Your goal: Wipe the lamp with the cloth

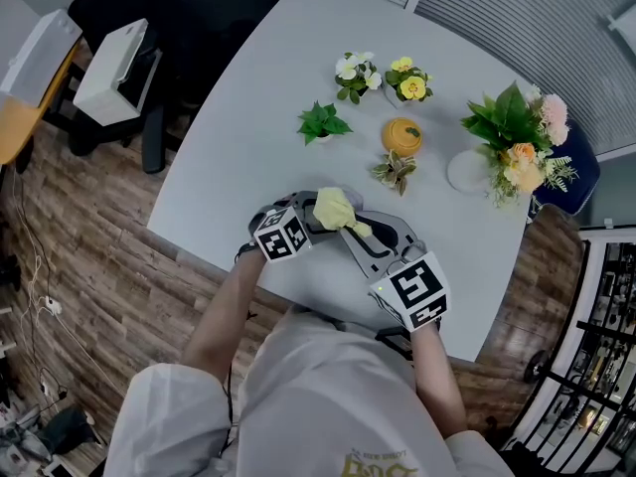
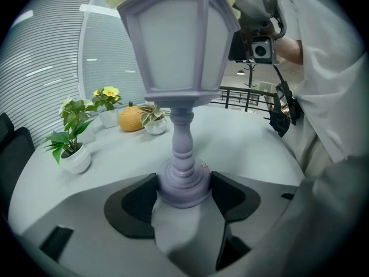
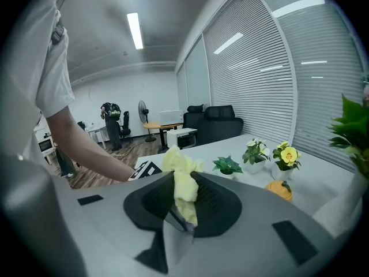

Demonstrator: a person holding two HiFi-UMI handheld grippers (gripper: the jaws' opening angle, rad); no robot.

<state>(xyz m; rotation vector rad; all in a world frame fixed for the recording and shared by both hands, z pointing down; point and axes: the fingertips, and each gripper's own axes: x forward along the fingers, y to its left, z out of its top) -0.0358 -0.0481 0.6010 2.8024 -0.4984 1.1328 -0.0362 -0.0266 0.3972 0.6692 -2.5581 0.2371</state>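
A pale lilac lantern-style lamp (image 2: 179, 68) stands upright on the grey table. My left gripper (image 2: 183, 196) is shut on the lamp's round base (image 2: 183, 184). In the head view the left gripper (image 1: 294, 229) sits just left of the yellow cloth (image 1: 335, 208), which covers the lamp's top. My right gripper (image 3: 183, 203) is shut on the yellow cloth (image 3: 183, 183), a crumpled wad sticking out above its jaws. In the head view the right gripper (image 1: 360, 229) reaches in from the lower right and presses the cloth on the lamp's top.
Small potted plants (image 1: 323, 122), (image 1: 356, 76), (image 1: 407, 80), an orange pumpkin-shaped pot (image 1: 401, 136) and a small succulent (image 1: 396, 172) stand further back on the table (image 1: 248, 117). A large bouquet (image 1: 517, 147) beside a white dish (image 1: 465, 172) is at the right. The table's near edge runs just under both grippers.
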